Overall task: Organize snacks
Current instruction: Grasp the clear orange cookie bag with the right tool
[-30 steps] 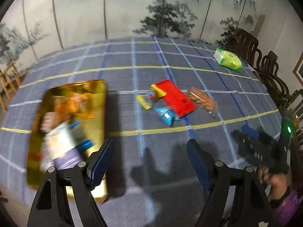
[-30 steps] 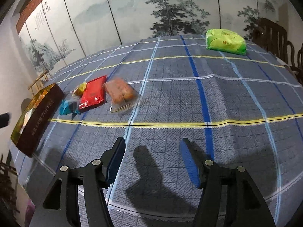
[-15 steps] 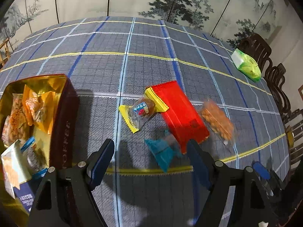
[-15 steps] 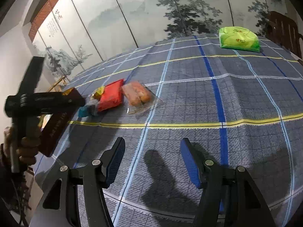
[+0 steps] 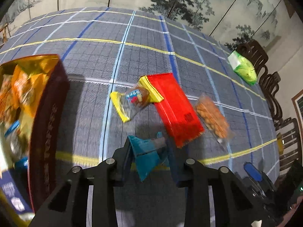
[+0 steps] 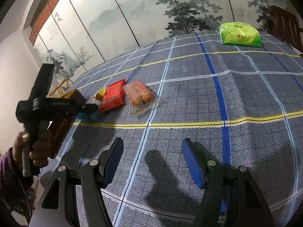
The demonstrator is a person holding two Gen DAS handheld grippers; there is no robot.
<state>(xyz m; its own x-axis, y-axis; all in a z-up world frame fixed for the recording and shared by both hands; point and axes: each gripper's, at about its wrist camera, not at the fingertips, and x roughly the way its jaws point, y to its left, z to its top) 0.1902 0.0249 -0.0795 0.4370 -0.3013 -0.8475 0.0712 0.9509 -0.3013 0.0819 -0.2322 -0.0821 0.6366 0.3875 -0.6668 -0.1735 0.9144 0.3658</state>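
Note:
A teal snack packet [image 5: 147, 155] lies on the checked tablecloth between the fingers of my left gripper [image 5: 149, 147], whose jaws are closing and press on its sides. Just beyond it lie a red packet [image 5: 176, 109], a yellow-ended clear packet [image 5: 130, 100] and a clear bag of orange snacks [image 5: 212, 119]. At the left stands a dark red box [image 5: 47, 123] with a gold lining, holding several snacks. My right gripper [image 6: 151, 157] hovers over bare cloth, its jaws opening with nothing between them. From the right wrist view, the left gripper [image 6: 89, 111] is held by a hand.
A green tissue pack [image 6: 239, 35] lies at the table's far right. Dark wooden chairs [image 5: 265, 75] line the right edge. A painted folding screen stands behind the table. The cloth's front hem [image 6: 151, 211] hangs near my right gripper.
My left gripper came down and forward from the box side to the teal packet, and its jaws narrowed around it. The right gripper's view tilted slightly while it stayed in place.

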